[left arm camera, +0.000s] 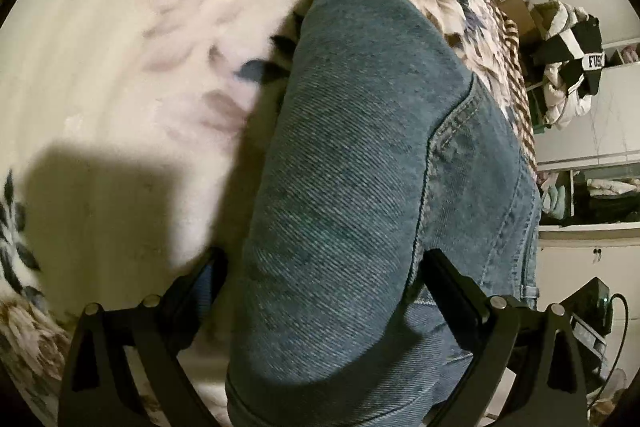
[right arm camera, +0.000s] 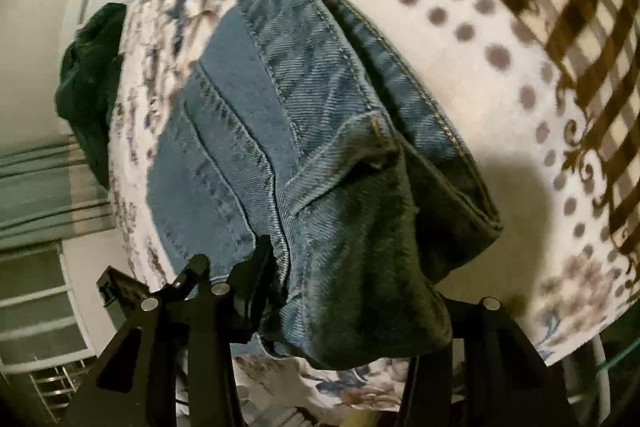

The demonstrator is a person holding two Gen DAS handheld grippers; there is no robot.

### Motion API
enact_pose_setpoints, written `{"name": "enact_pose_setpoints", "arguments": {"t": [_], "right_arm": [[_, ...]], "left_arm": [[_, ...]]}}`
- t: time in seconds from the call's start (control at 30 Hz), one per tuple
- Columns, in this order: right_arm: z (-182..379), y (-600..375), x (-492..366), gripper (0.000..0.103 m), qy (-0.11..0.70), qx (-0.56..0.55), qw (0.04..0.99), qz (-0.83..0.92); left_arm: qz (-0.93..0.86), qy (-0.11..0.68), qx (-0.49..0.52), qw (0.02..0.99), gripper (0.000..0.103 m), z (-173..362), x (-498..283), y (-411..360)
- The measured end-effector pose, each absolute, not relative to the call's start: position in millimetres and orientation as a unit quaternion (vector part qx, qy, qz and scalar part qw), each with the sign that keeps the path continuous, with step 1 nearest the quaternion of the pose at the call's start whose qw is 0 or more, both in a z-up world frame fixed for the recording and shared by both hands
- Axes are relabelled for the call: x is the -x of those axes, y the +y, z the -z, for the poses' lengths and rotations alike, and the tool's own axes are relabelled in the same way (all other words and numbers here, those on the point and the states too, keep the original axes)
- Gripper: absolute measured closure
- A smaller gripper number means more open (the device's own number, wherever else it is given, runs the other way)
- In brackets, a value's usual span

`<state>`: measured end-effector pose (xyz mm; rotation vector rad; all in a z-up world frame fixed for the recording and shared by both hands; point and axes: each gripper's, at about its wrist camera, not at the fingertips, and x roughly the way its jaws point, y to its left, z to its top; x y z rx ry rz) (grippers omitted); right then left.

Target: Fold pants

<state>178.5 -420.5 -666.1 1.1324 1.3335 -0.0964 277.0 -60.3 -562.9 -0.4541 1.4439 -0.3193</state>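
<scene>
Left claw (left arm camera: pixel 320 267): we are seeing its two black fingers spread wide on either side of a thick bunch of denim; the cloth is filling the gap between them, and we are reading this as a grip on the pants.
Right claw (right arm camera: pixel 352 267): we are seeing its fingers likewise parted around a gathered fold of denim, one finger at the left of the fold and the other at the right, with the cloth pressed between them.
Pants (left arm camera: pixel 360 167): blue jeans, running away from the left claw across the bed; a curved stitched seam is showing on the right side in the left wrist view.
Pants, right wrist view (right arm camera: pixel 280 115): we are seeing layered denim with double-stitched seams and a darker shaded fold near the claw; the far end is lying on the bedding.
Bed cover (left arm camera: pixel 100 67): cream fabric with blue and brown flowers, lying under the pants; motion blur is softening the pattern.
Dotted and checked bedding (right arm camera: pixel 500 39): white with grey dots, bordered by a brown check, lying beside the pants.
Dark green cloth (right arm camera: pixel 92 87): resting at the bed's far left edge, apart from the pants.
Black and white garment (left arm camera: pixel 572 63): hanging beyond the bed at the right.
</scene>
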Motion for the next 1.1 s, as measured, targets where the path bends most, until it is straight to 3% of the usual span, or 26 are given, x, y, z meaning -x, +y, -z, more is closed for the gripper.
{"name": "enact_pose_setpoints", "arguments": {"t": [0.13,0.2,0.23,0.3,0.33,0.47,0.6,0.7,0.77,0.87,0.9,1.0,1.07,1.1], "right_arm": [[650,-416,-177,0.049,0.589,-0.472,0.653,0.058],[656,-411,-183,0.037,0.580,-0.477,0.659,0.047],[664,-411,-185,0.027,0.570,-0.487,0.660,0.041],[687,-408,-192,0.023,0.561,-0.500,0.659,0.033],[701,-407,-193,0.024,0.552,-0.513,0.658,0.020],[692,-413,-189,0.064,0.518,-0.505,0.691,0.020],[652,-419,-193,0.069,0.483,-0.471,0.738,-0.016],[679,-429,-206,0.063,0.529,-0.487,0.694,-0.026],[709,-434,-207,0.041,0.546,-0.517,0.658,-0.036],[727,-436,-203,0.035,0.521,-0.561,0.639,-0.073],[727,-436,-202,0.035,0.512,-0.566,0.641,-0.081],[719,-426,-201,0.041,0.497,-0.567,0.648,-0.104],[711,-421,-200,0.061,0.508,-0.539,0.666,-0.090],[709,-421,-198,0.063,0.505,-0.540,0.667,-0.089]], "left_arm": [[0.146,0.654,0.204,0.713,0.003,563,-278,-60],[0.147,0.655,0.204,0.713,0.003,564,-280,-61],[0.148,0.655,0.202,0.713,0.003,564,-282,-63],[0.149,0.655,0.199,0.714,0.003,564,-282,-64],[0.148,0.655,0.199,0.714,0.003,565,-283,-65],[0.154,0.655,0.202,0.712,0.003,564,-283,-64],[0.172,0.647,0.227,0.707,0.003,568,-284,-60],[0.178,0.653,0.234,0.698,0.003,577,-289,-58],[0.186,0.652,0.243,0.693,0.003,579,-293,-56],[0.199,0.638,0.258,0.697,0.003,578,-295,-52],[0.203,0.630,0.268,0.700,0.004,578,-294,-50],[0.220,0.601,0.277,0.717,0.042,569,-290,-49],[0.227,0.591,0.279,0.722,0.053,565,-287,-48],[0.228,0.587,0.282,0.724,0.057,562,-285,-47]]}}
